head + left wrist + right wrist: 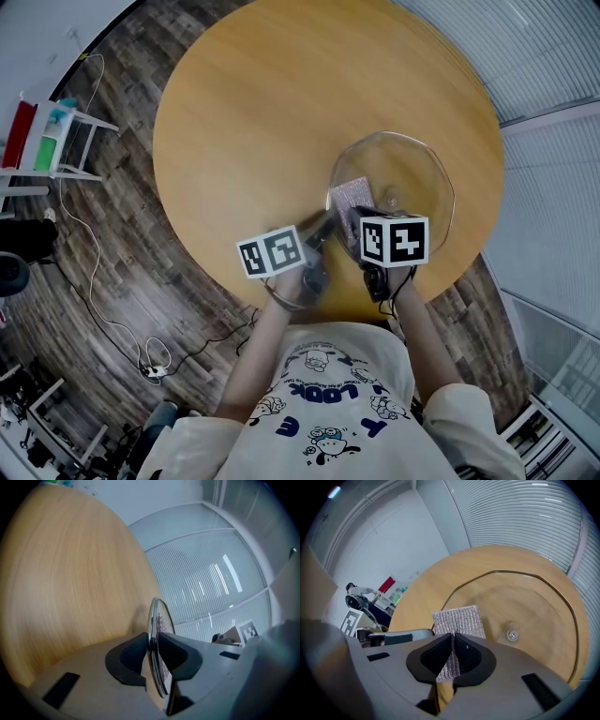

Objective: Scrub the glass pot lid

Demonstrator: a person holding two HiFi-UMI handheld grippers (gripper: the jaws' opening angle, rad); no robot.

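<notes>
Office-like room: round wooden table point(272, 103), slatted blinds point(548, 52), cables point(155, 361) on plank floor point(141, 272).

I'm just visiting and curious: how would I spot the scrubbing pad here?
Find the round wooden table; at its near edge is a clear glass pot lid. On the glass rests a square scrubbing pad, pinched by the right gripper: silvery and woven, unlike everything smooth around it.

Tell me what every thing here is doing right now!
glass pot lid: underside up, rim clamped.
scrub pad: pinched at one end, lying on the lid.
left tool: shut on the lid's rim.
right tool: shut on the pad.
</notes>
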